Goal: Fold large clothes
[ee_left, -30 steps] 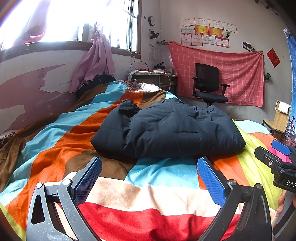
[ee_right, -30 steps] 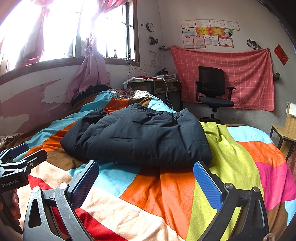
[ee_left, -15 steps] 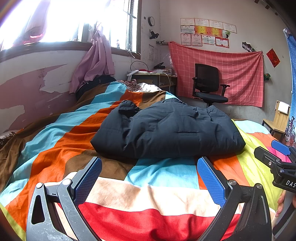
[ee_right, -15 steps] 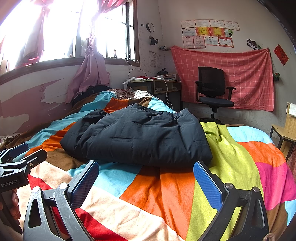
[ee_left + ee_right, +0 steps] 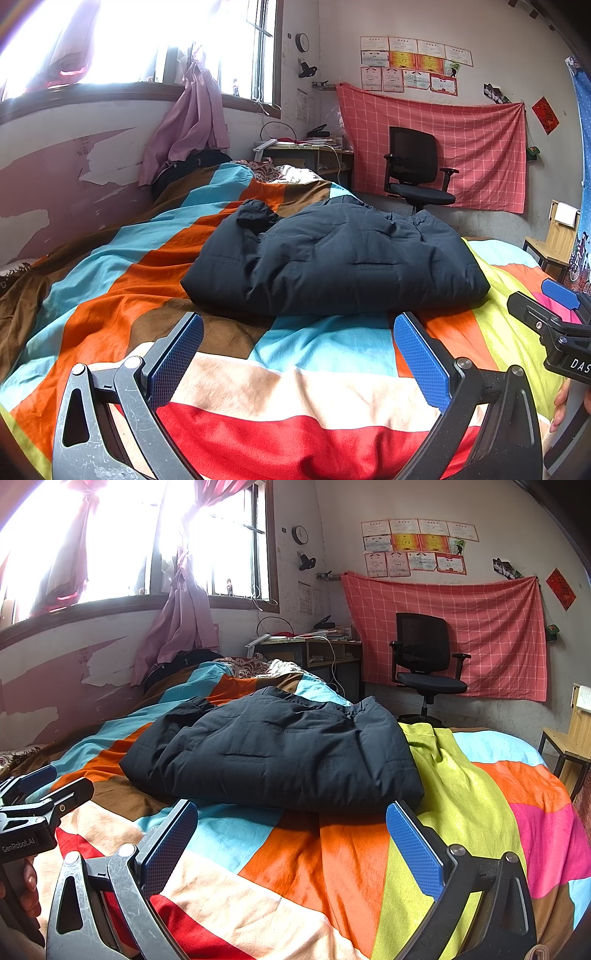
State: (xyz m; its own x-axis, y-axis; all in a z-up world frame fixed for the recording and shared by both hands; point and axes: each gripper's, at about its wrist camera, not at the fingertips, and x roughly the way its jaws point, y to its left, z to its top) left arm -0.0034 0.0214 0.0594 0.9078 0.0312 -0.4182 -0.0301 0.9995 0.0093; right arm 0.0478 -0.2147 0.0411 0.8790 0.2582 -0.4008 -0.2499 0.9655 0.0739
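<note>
A dark navy padded jacket (image 5: 340,258) (image 5: 277,753) lies folded into a thick bundle in the middle of a bed with a multicoloured striped cover (image 5: 295,380) (image 5: 332,856). My left gripper (image 5: 297,354) hovers open just short of the jacket's near edge, nothing between its blue pads. My right gripper (image 5: 291,842) is open too, the same short distance in front of the jacket and to the right of the left one. Each gripper shows at the edge of the other's view, held by a hand.
A peeling wall and a window with pink curtains (image 5: 192,118) run along the left of the bed. Beyond the bed stand a desk (image 5: 314,650), a black office chair (image 5: 417,170) (image 5: 424,661) and a red checked cloth (image 5: 461,627). A wooden stool (image 5: 569,738) stands at right.
</note>
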